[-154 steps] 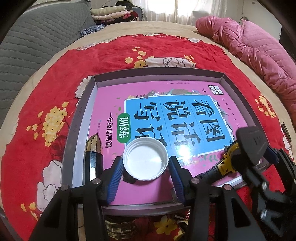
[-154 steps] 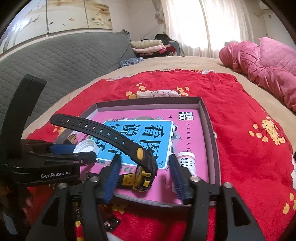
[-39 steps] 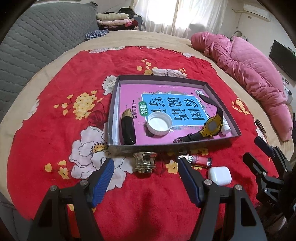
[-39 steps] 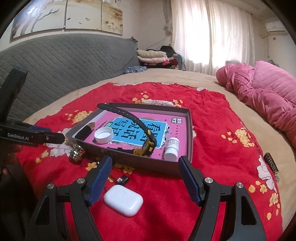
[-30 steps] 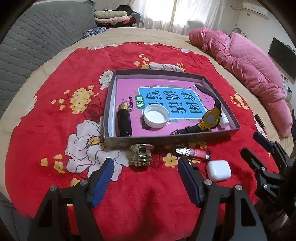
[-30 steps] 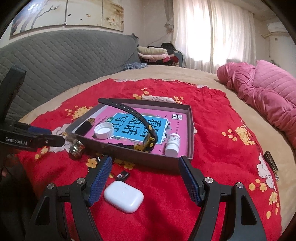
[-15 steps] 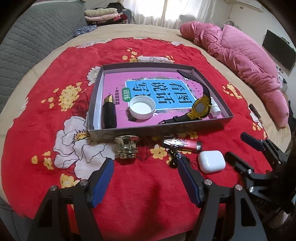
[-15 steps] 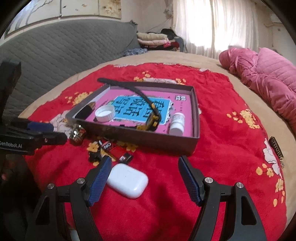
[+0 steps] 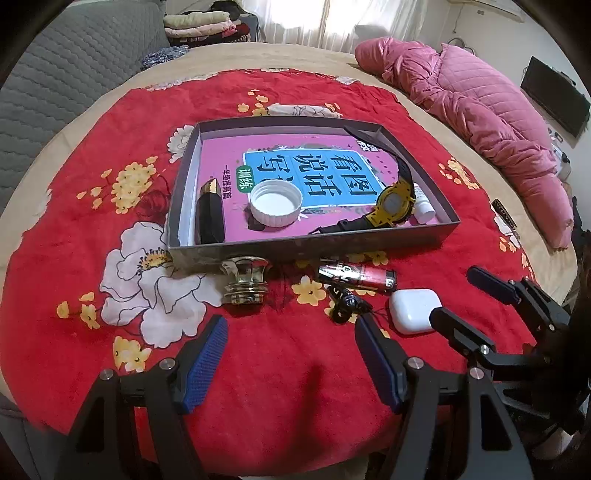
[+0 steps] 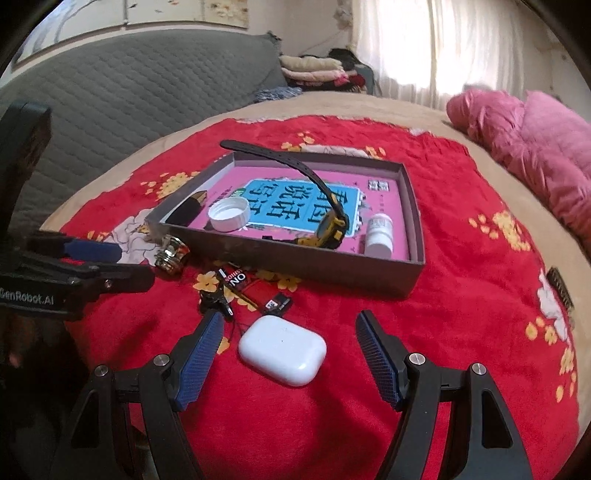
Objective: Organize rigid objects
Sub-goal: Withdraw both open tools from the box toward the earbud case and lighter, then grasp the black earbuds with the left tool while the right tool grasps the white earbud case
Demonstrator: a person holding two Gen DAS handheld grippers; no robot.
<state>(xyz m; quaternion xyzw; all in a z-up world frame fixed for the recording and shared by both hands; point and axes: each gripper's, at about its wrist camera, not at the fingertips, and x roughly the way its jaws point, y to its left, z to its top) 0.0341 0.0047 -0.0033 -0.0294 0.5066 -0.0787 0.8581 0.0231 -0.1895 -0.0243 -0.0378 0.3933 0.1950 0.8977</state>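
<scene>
A grey shallow box [image 9: 310, 247] [image 10: 295, 264] on the red blanket holds a pink book, a white cap [image 9: 276, 203], a black-and-gold tube [image 9: 210, 212], a yellow-and-black watch [image 9: 393, 205] and a small white bottle [image 10: 378, 236]. On the blanket in front of the box lie a gold knob [image 9: 245, 278], a red-and-black lighter [image 9: 356, 275], a small black clip [image 9: 345, 304] and a white earbud case [image 10: 282, 349] [image 9: 413, 310]. My right gripper [image 10: 290, 345] stands open with the earbud case between its fingers, not touching. My left gripper [image 9: 290, 352] hangs open over bare blanket.
A pink quilted jacket [image 9: 476, 110] lies at the right. A grey padded headboard [image 10: 129, 96] runs along the left, with folded clothes [image 9: 207, 26] at the back. A small dark object [image 10: 559, 286] lies on the blanket at the right edge.
Both grippers drew back from the box after leaving the cap and the watch in it. Over the last second the right gripper tipped down over the white earbud case.
</scene>
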